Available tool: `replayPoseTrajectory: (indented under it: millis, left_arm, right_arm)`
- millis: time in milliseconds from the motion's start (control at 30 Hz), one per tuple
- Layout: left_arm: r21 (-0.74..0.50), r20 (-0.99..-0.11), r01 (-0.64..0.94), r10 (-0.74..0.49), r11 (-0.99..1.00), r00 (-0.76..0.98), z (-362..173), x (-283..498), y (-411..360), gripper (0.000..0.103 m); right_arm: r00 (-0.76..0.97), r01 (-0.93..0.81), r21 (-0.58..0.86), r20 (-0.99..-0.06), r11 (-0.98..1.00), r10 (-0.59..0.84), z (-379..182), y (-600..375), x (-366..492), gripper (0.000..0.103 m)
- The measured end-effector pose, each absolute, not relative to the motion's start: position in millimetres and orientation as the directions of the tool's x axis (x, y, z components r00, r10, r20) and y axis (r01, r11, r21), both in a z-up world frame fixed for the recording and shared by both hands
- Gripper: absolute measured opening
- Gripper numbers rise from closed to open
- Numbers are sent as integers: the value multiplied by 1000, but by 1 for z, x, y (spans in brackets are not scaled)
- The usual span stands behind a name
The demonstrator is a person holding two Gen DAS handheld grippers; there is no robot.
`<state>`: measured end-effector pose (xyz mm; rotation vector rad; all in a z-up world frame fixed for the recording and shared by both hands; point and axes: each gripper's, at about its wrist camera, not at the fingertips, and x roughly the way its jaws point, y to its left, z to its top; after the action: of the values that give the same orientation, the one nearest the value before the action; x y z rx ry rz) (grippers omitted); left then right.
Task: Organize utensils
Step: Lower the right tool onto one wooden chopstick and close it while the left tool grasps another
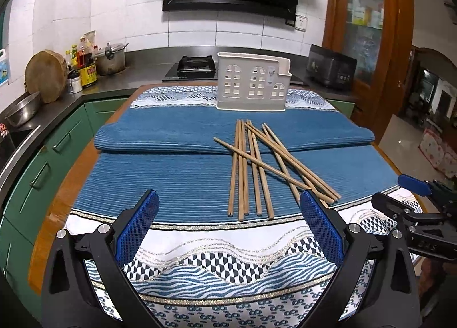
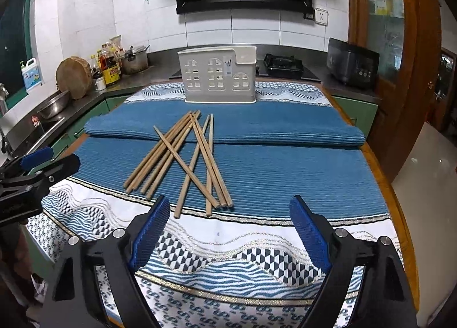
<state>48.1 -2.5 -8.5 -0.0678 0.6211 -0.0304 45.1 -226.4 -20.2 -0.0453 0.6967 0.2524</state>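
Nearest the cameras, the left gripper [image 1: 228,231] and the right gripper [image 2: 228,231] are both hovering low over the patterned white-and-blue cloth [image 2: 228,245], each with its blue mesh-padded fingers spread wide and nothing between them. By my reading, the approach step is in hand: no utensil is picked yet.

Just beyond the fingertips, a loose pile of thin brown wooden chopsticks [image 1: 251,168] is lying on the ribbed blue mat [image 1: 171,182], at about one o'clock in the left view and eleven o'clock in the right view. Several are lying roughly parallel; others are crossing over them at angles, near ends fanned out.

At twelve o'clock, farther back, the white plastic utensil holder with window-shaped cutouts [image 1: 252,82] is standing upright, well apart from the pile.

The next move likely calls for narrowing one gripper around a single stick's near end, since the crossed sticks could drag neighbours.
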Motion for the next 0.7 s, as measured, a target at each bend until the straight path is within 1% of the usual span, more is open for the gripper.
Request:
replayPoseTrajectory:
  millis: [67,133,167,233,267,500,567,633,700]
  left_arm:
    - [-70,-585,11,-50,998,809,-11,52,-4,97]
    - [-65,-587,13,-49,998,808,-13,55,-6,97]
    - [-58,-588,9,-41,998,808,-14,58,-7,97]
    - [-56,-591,9,-40,998,805,-16,61,-8,97]
    - [-58,-593,4,-38,998,804,-17,62,-7,97]
    - [-66,-612,-19,-25,998,790,-25,73,-2,97]
    - [-69,-619,-25,-23,997,785,-28,76,0,97]
    - [-67,-624,-29,-19,997,781,-30,79,2,97]
    - [-70,-632,-30,-21,997,775,-33,82,3,93]
  right_arm:
    - [724,-252,50,-652,966,223,-24,-227,52,74]
    - [714,-260,52,-663,964,228,-28,-228,59,73]
    - [709,-264,50,-667,963,229,-29,-228,63,69]
    - [694,-276,53,-679,960,237,-34,-228,70,66]
    - [686,-280,56,-687,959,240,-36,-228,74,62]
    - [632,-313,82,-725,946,272,-52,-228,96,47]
    - [618,-322,91,-734,943,282,-56,-226,101,37]
    - [603,-332,102,-742,938,294,-60,-225,108,33]
    - [597,-334,104,-745,937,296,-63,-224,112,27]
